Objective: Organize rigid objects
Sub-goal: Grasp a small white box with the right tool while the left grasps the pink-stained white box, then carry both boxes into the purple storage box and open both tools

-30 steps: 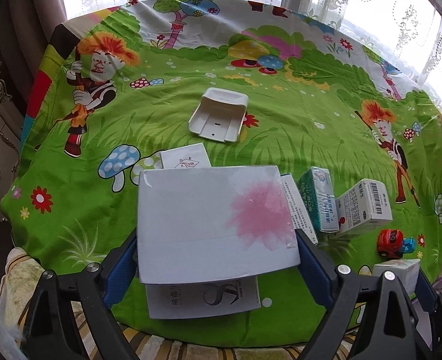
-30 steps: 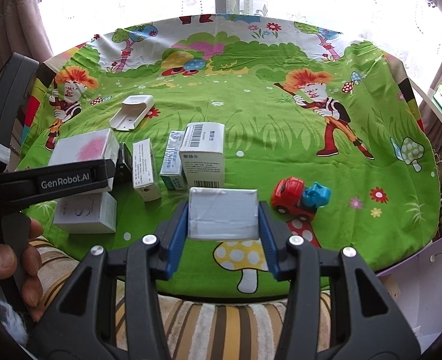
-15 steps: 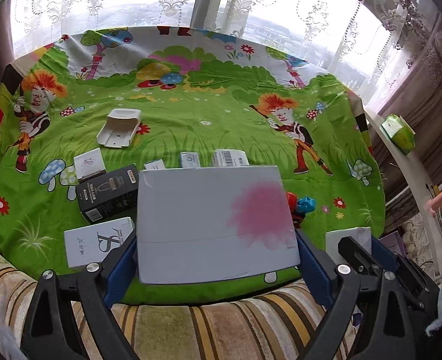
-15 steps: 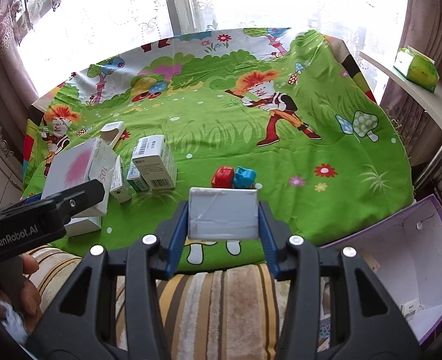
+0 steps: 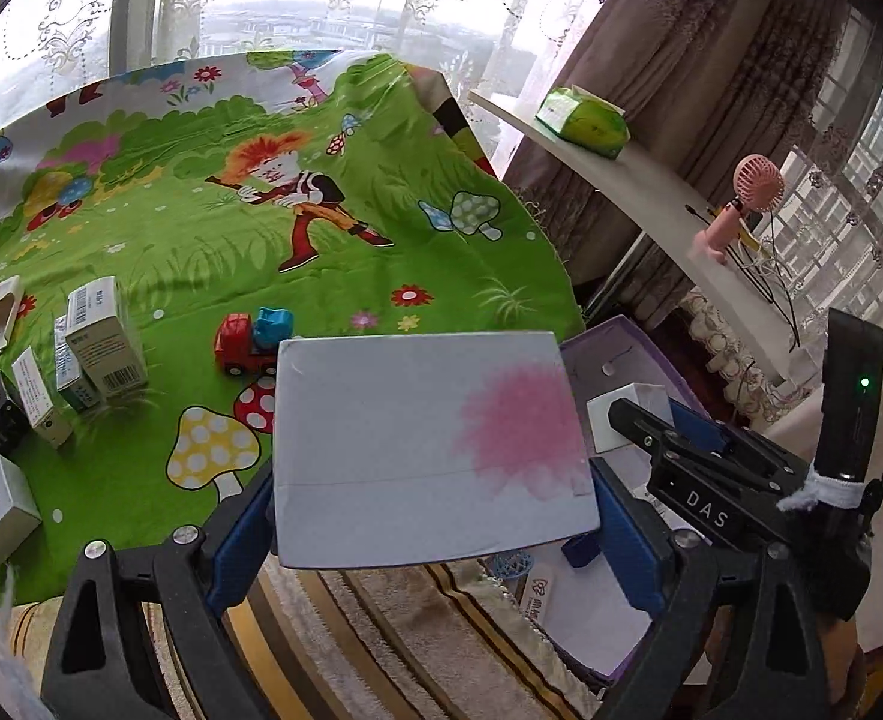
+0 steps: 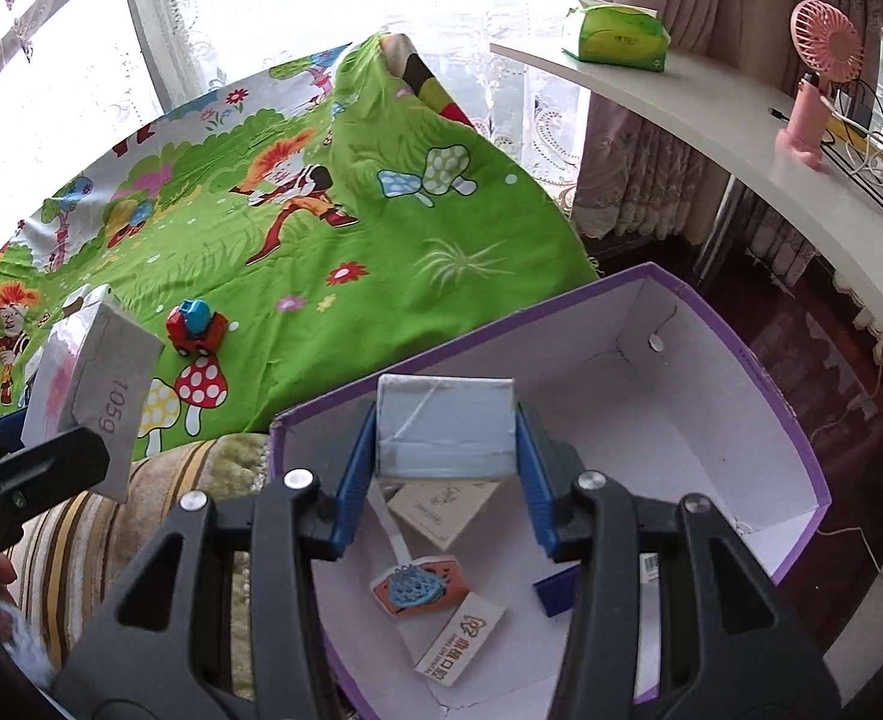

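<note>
My right gripper [image 6: 446,441] is clamped on a small grey box [image 6: 445,427], its long axis across the jaws, hanging over the open purple bin [image 6: 747,354] with the floor and a few packets directly beneath at 6 o'clock. My left gripper [image 5: 432,507] pinches the white box [image 5: 429,450] with the pink blotch, over the table edge; the bin lies at its 3 o'clock. I judge the right is nearer and should release first.

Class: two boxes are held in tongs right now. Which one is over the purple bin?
The small grey box in the right tongs: it hangs over the purple bin. The pink-stained white box in the left tongs has bedding below.
</note>
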Demonstrator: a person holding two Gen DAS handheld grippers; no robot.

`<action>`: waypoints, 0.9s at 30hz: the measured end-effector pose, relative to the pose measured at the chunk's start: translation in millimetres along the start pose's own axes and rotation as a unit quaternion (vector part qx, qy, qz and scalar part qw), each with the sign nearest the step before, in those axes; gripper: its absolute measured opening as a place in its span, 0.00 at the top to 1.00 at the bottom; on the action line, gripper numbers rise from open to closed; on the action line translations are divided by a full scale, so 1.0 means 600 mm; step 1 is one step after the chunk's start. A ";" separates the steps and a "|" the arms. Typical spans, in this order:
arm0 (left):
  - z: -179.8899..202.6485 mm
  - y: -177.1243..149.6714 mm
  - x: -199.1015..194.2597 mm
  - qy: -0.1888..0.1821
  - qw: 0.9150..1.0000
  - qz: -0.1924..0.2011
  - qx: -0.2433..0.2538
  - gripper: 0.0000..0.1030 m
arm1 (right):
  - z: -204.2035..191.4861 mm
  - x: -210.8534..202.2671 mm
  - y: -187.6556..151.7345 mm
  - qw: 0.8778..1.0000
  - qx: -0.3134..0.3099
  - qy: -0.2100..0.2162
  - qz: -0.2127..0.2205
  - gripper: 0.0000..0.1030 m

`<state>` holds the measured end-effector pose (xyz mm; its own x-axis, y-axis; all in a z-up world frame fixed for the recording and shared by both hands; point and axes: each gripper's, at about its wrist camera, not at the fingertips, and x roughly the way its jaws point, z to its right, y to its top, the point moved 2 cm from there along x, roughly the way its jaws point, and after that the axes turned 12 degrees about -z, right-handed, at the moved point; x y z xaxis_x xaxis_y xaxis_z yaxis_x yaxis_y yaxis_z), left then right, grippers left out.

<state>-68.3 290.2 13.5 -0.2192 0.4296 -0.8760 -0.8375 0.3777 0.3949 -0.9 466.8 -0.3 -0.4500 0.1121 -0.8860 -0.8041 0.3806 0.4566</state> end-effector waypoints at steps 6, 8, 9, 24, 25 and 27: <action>0.067 -0.001 0.008 -0.047 0.997 0.002 0.059 0.07 | 0.059 -0.021 0.007 0.999 0.037 -0.030 0.018 0.52; 0.083 -0.001 0.009 -0.063 0.995 0.001 0.074 0.07 | 0.072 -0.025 0.010 0.998 0.049 -0.038 0.021 0.50; 0.088 -0.002 0.009 -0.060 0.995 -0.001 0.078 0.06 | 0.078 -0.027 0.010 0.997 0.055 -0.039 0.023 0.44; 0.035 0.005 -0.019 -0.045 0.997 0.034 0.047 0.06 | 0.052 -0.041 0.011 0.998 0.044 -0.028 0.029 0.29; 0.028 0.005 -0.021 -0.044 0.998 0.036 0.041 0.07 | 0.047 -0.042 0.011 0.998 0.042 -0.026 0.030 0.29; 0.011 0.006 -0.026 -0.042 0.998 0.038 0.030 0.07 | 0.036 -0.045 0.011 0.999 0.034 -0.022 0.030 0.28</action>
<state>-64.3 290.3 30.6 -0.2362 0.5250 -0.8177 -0.7885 0.3882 0.4770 14.2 486.1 24.6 -0.4781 0.1773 -0.8602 -0.7470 0.4330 0.5044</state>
